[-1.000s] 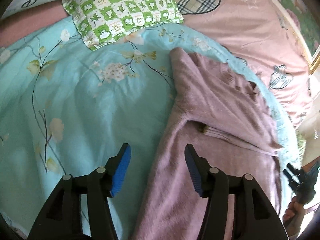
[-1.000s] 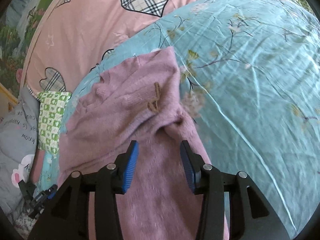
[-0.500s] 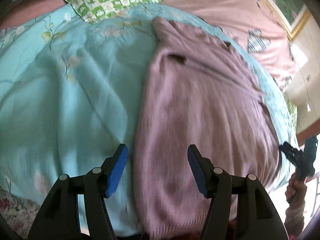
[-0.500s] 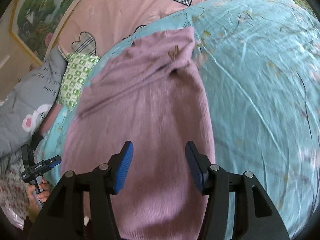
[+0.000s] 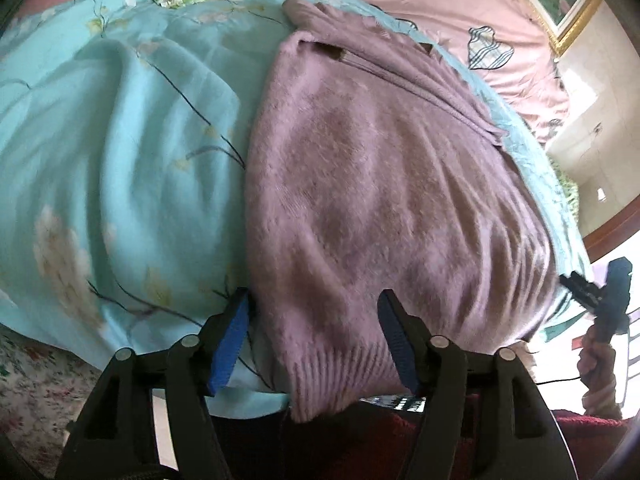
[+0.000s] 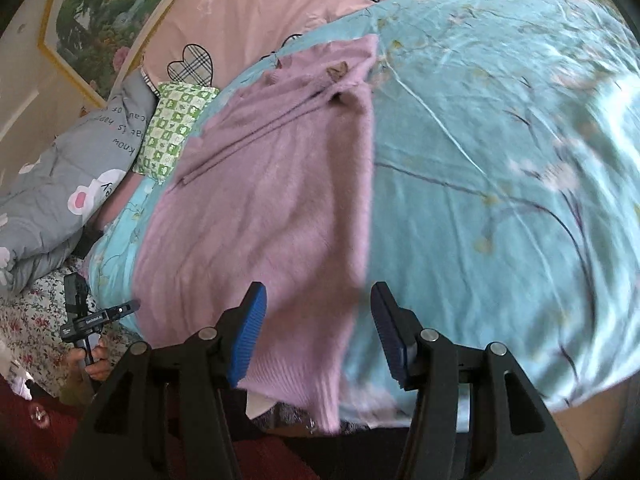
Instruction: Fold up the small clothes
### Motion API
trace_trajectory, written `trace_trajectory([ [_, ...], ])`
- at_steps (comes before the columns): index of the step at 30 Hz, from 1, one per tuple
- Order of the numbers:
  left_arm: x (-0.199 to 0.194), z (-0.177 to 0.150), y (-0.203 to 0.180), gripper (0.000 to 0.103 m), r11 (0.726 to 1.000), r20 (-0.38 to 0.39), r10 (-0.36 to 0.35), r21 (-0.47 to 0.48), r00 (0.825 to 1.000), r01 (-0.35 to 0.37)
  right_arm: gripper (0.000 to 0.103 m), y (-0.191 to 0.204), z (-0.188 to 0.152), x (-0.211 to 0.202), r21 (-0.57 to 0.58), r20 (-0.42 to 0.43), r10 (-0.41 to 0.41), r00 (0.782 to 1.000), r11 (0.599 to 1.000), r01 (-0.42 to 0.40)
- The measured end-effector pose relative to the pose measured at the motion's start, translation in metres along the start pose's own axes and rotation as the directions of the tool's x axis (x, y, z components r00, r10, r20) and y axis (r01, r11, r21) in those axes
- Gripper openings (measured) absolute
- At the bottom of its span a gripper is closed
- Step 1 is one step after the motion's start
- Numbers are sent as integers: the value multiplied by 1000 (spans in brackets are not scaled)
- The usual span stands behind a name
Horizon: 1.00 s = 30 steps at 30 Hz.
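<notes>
Left wrist view: pink sweater [image 5: 392,184] lies folded lengthwise on the bed [image 5: 120,152]; both claws, left claw [image 5: 314,336] and right claw [image 6: 316,326], have just been widening, released around its near hem; the crosswise fold remains.

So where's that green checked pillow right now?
In the right wrist view the green checked pillow lies far left, between the grey quilt and the pink sweater.

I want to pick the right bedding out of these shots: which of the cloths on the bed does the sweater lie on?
The turquoise floral quilt. The mauve sweater lies flat on it, while the pink heart-print sheet lies beyond the quilt and the grey quilt is bunched beside it.
</notes>
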<state>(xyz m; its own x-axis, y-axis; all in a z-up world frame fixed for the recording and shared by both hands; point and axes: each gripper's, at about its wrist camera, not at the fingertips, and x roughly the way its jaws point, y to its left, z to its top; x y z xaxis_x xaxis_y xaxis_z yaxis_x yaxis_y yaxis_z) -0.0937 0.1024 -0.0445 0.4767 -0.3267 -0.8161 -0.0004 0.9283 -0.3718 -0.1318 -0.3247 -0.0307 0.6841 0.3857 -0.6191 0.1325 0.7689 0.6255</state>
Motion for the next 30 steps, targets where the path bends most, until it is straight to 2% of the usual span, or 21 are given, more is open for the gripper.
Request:
trace_trajectory([
  [5, 0, -12, -6, 71, 999, 23, -16, 33, 1000, 15, 56, -11, -16, 0, 22, -20, 57, 998, 998, -56],
  [10, 1, -17, -8, 71, 998, 29, -57, 23, 998, 56, 56, -8, -23, 13, 39, -36, 125, 992, 992, -124],
  [12, 1, -18, -8, 72, 998, 38, -66, 21, 997, 65, 56, -4, -26, 20, 28, -55, 152, 987, 988, -151],
  [15, 4, -21, -9, 79, 996, 48, -91, 19, 995, 90, 56, 2, -32, 39, 36, -103, 219, 970, 976, -217],
  [21, 6, -24, -16, 79, 992, 31, -120, 39, 992, 118, 56, 17, -41, 51, -35, -128, 255, 958, 965, -262],
  [24, 6, -24, -17, 71, 991, 23, -122, 54, 992, 120, 55, 14, -40, 50, -32, -123, 282, 951, 957, -288],
  [26, 6, -24, -15, 57, 990, 17, -129, 58, 991, 128, 55, 15, -40, 51, -42, -128, 283, 951, 956, -290],
  [27, 5, -25, -13, 54, 990, 12, -132, 58, 991, 131, 54, 15, -40, 51, -46, -127, 280, 951, 957, -288],
  [28, 5, -25, -11, 50, 989, 9, -134, 56, 991, 134, 50, 16, -40, 52, -50, -127, 273, 954, 958, -281],
  [30, 4, -25, -5, 48, 987, 0, -154, 43, 988, 154, 41, 10, -39, 52, -44, -121, 266, 956, 961, -273],
])
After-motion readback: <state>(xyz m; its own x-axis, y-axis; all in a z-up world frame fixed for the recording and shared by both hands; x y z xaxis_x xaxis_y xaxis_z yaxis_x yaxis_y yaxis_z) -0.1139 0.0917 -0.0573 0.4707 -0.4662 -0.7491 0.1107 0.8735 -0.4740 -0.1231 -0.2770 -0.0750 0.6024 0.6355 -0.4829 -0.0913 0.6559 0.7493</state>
